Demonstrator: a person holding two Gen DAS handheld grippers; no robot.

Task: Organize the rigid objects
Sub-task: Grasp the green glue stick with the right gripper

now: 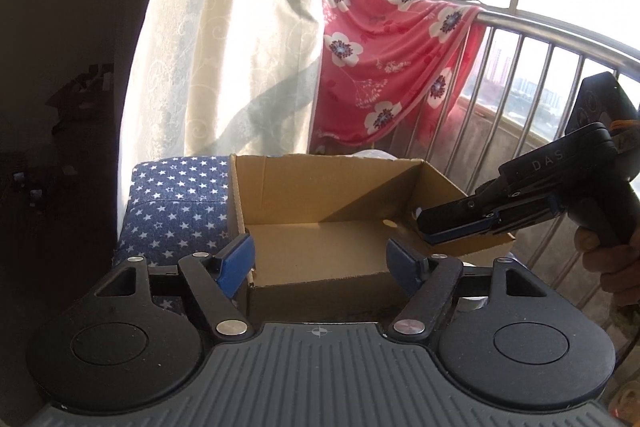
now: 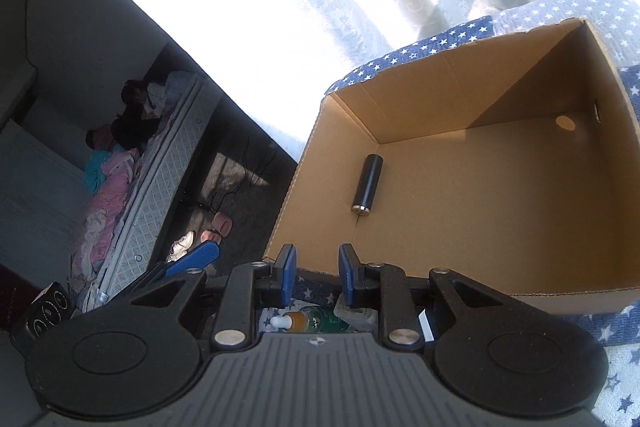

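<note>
My left gripper [image 1: 320, 261] has its jaws wide apart, holding nothing, at the near wall of the open brown cardboard box [image 2: 460, 187]. My right gripper [image 2: 317, 273] is partly open and empty over the box's right rim. The box rests on blue star-print fabric [image 1: 180, 199]. Inside, near the left wall, lies a black cylinder with a metal end [image 2: 367, 183].

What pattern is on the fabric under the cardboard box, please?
White stars on blue fabric, clearest in the left wrist view beside the cardboard box.
</note>
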